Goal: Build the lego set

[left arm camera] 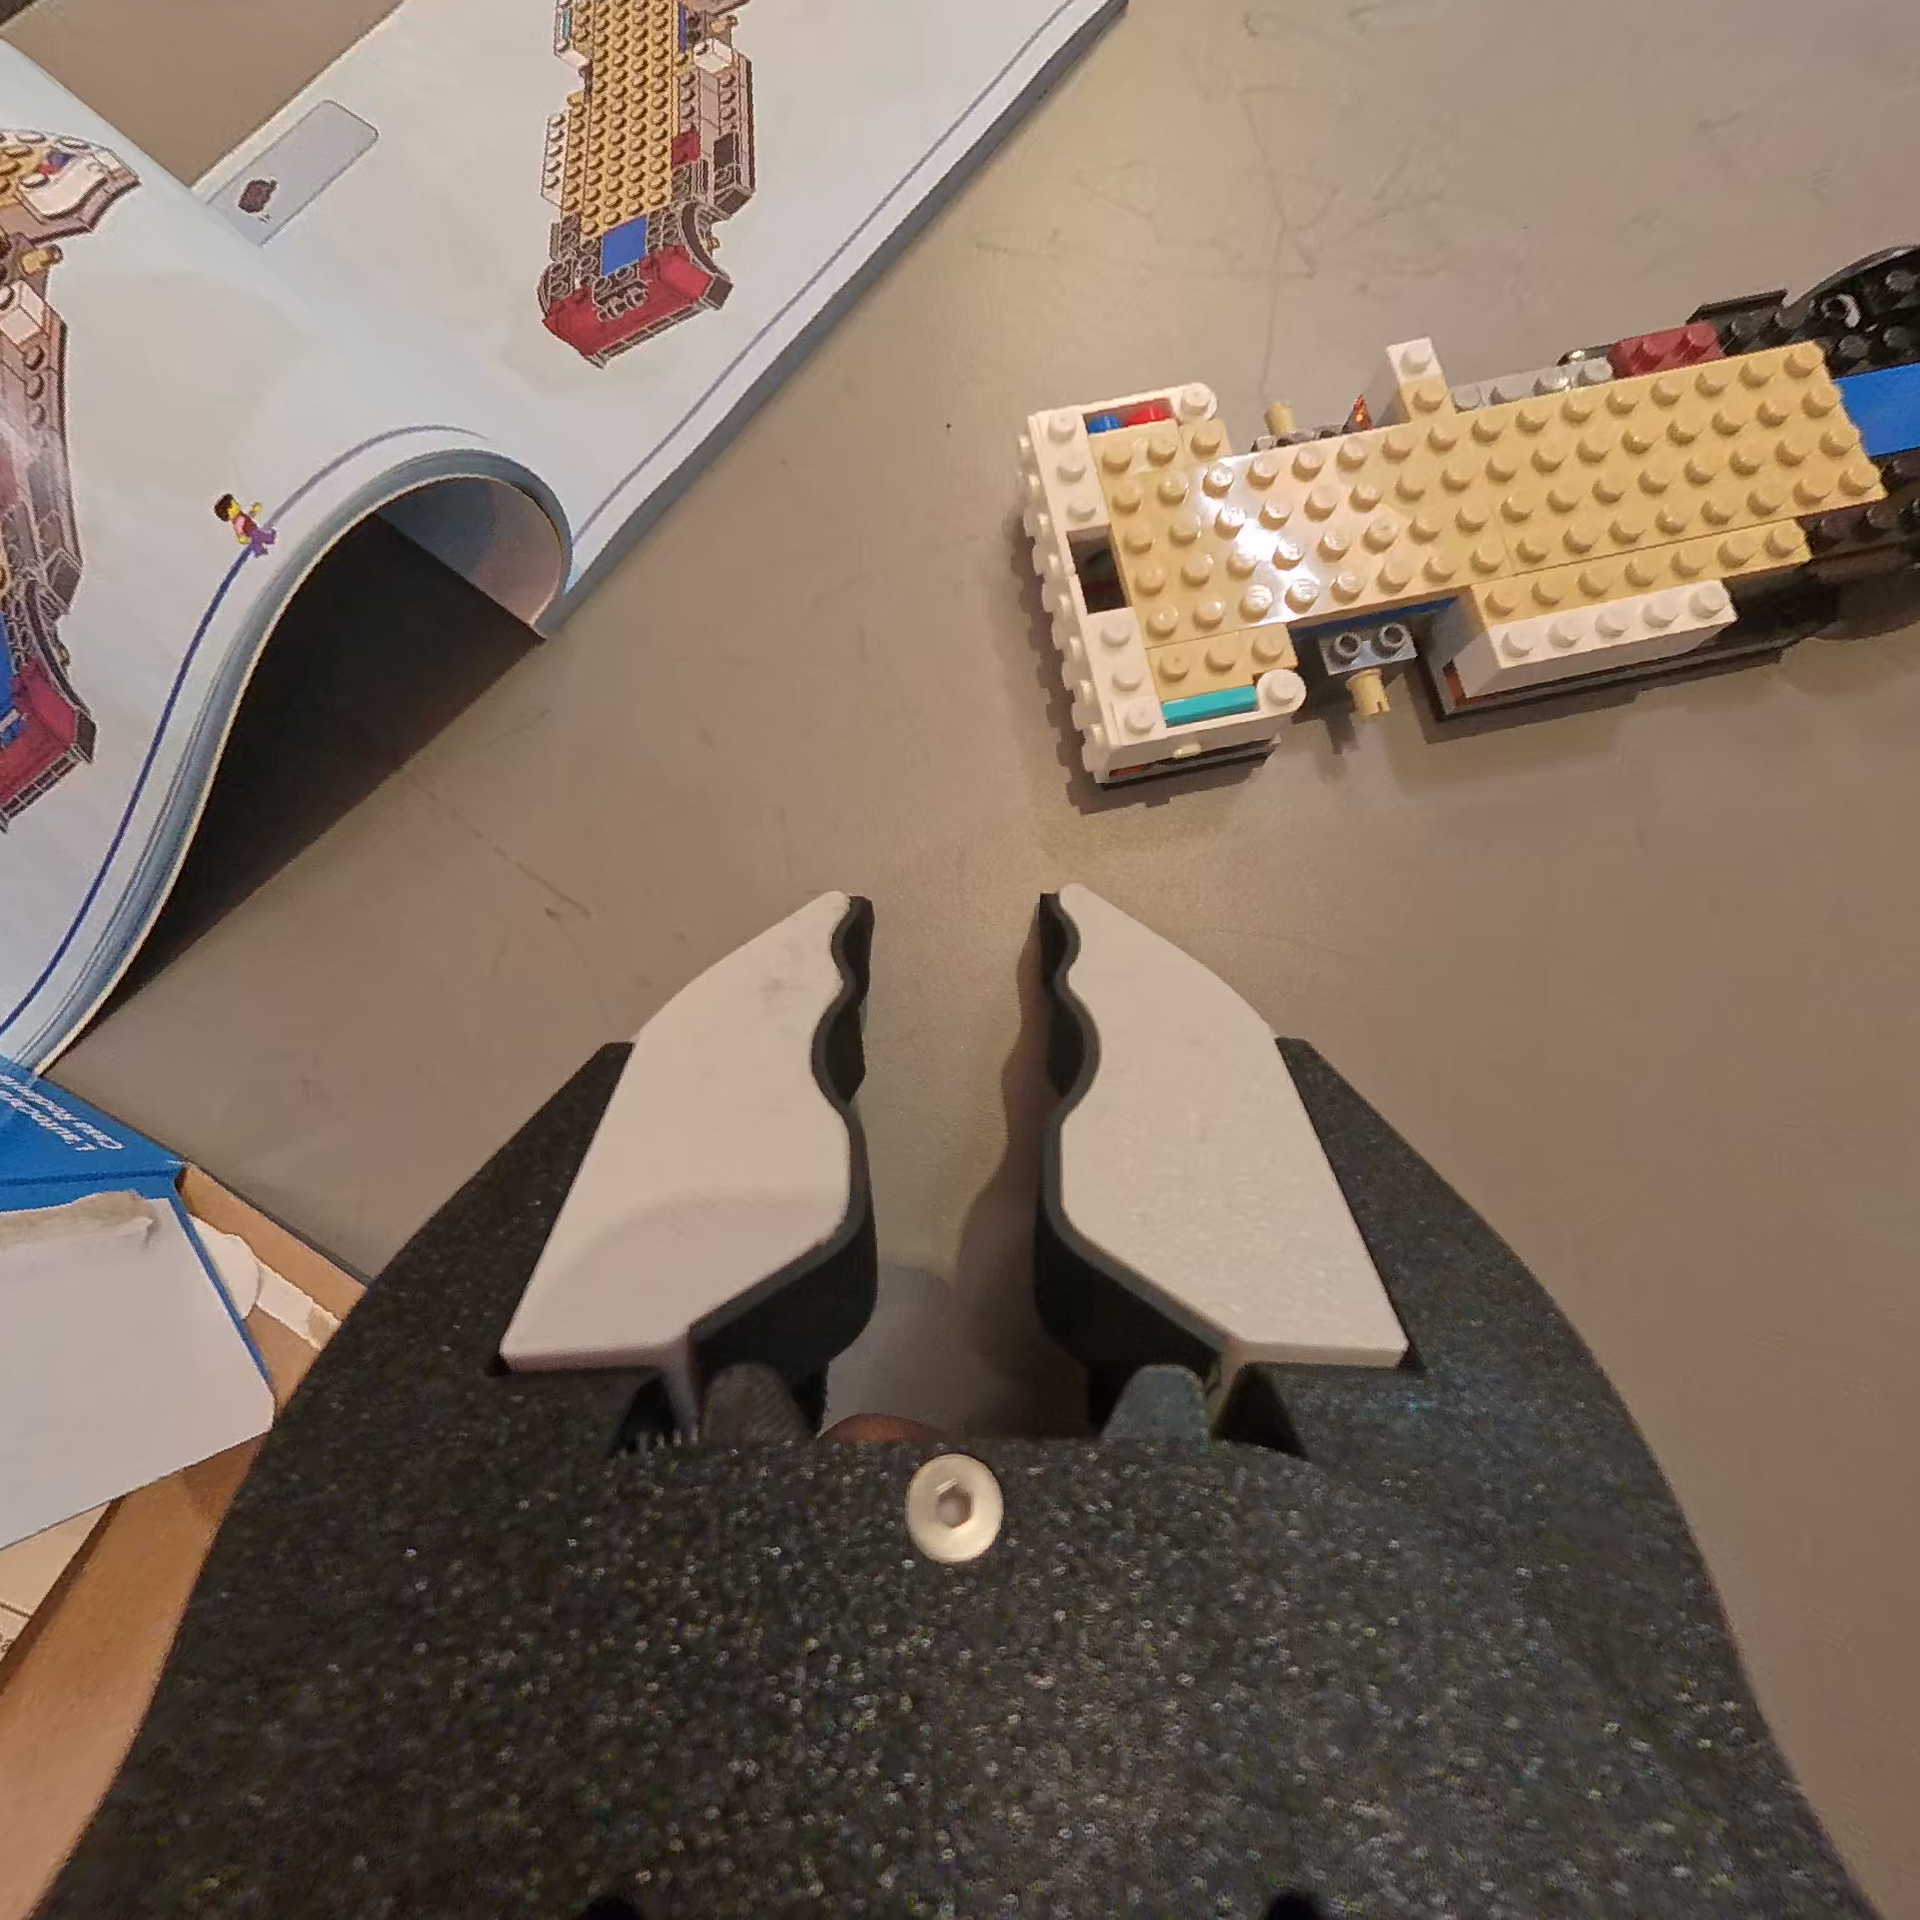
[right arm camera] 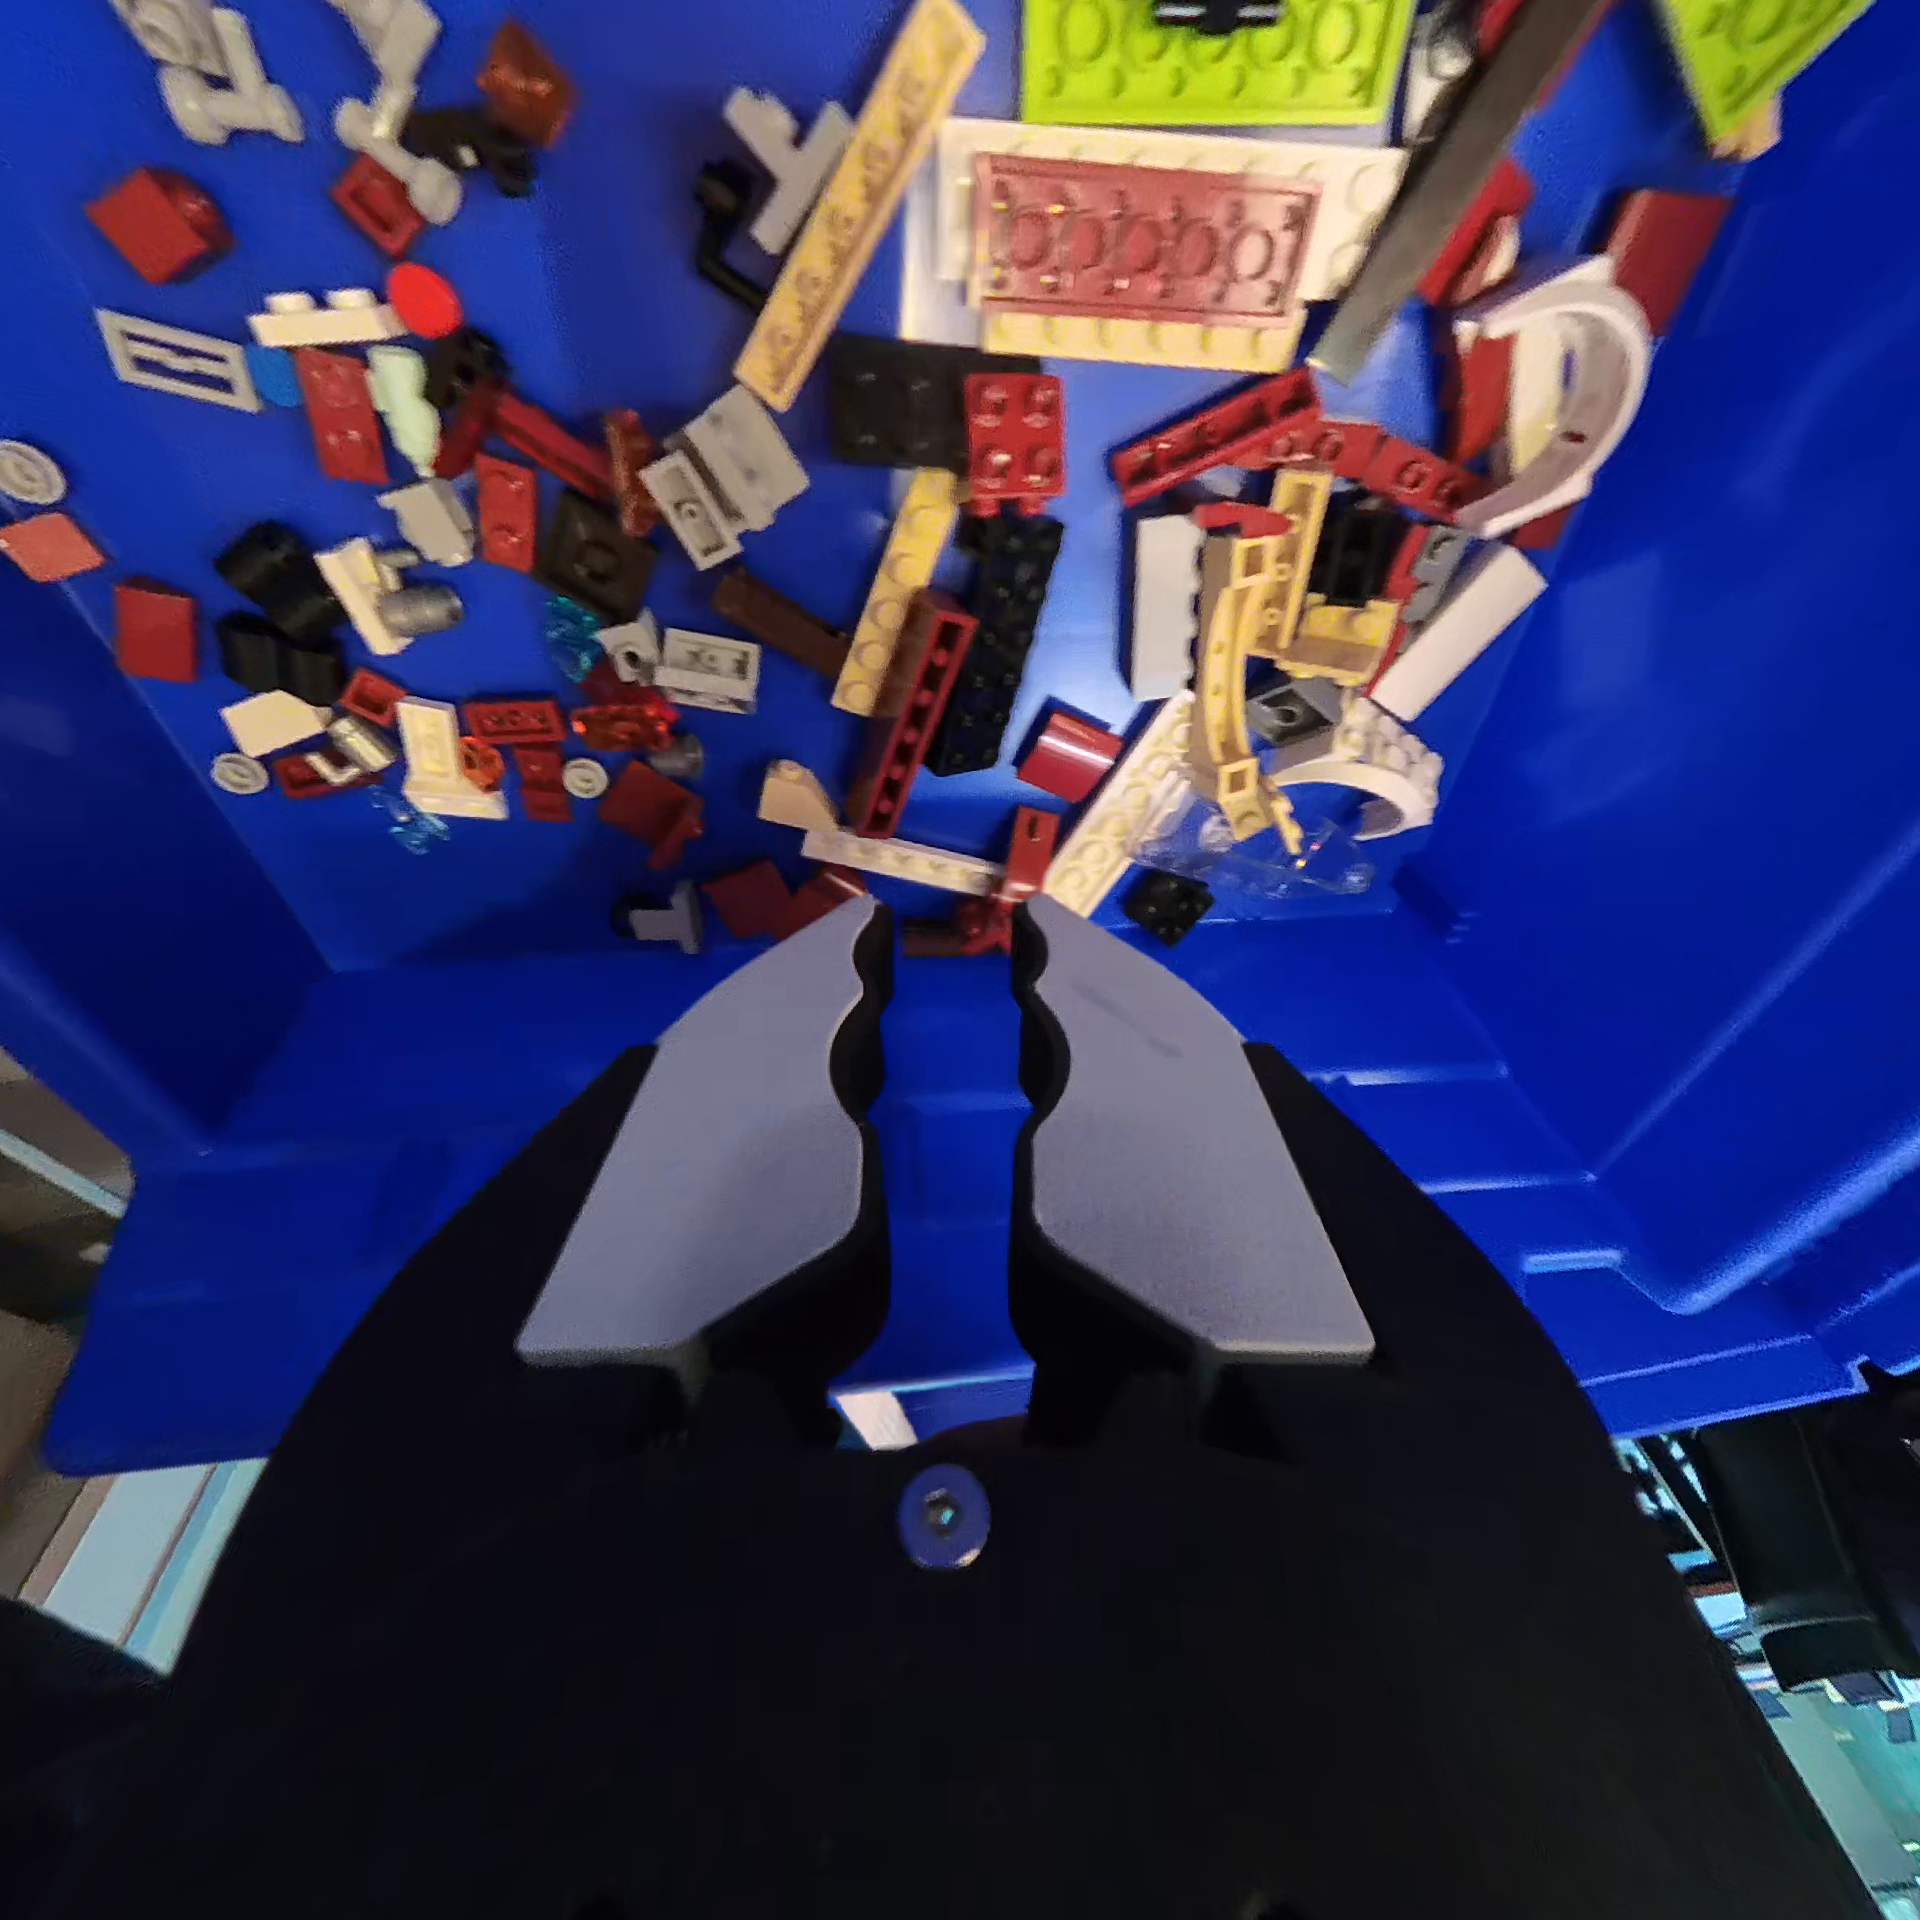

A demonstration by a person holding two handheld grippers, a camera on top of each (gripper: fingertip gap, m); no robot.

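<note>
A scuffed grey tabletop (left arm camera: 727,727) lies under the left gripper (left arm camera: 956,914), whose jaws stand apart with nothing between them; a tan, white and black brick model (left arm camera: 1455,499) sits ahead to its right, an open instruction booklet (left arm camera: 416,312) to its left, a blue cardboard box (left arm camera: 94,1174) just beside its body; the right gripper (right arm camera: 951,925) hangs inside a blue plastic bin (right arm camera: 1714,935) of loose bricks, jaws parted and holding nothing, tips just above a dark red piece (right arm camera: 1023,883) and a white plate (right arm camera: 904,857).
</note>
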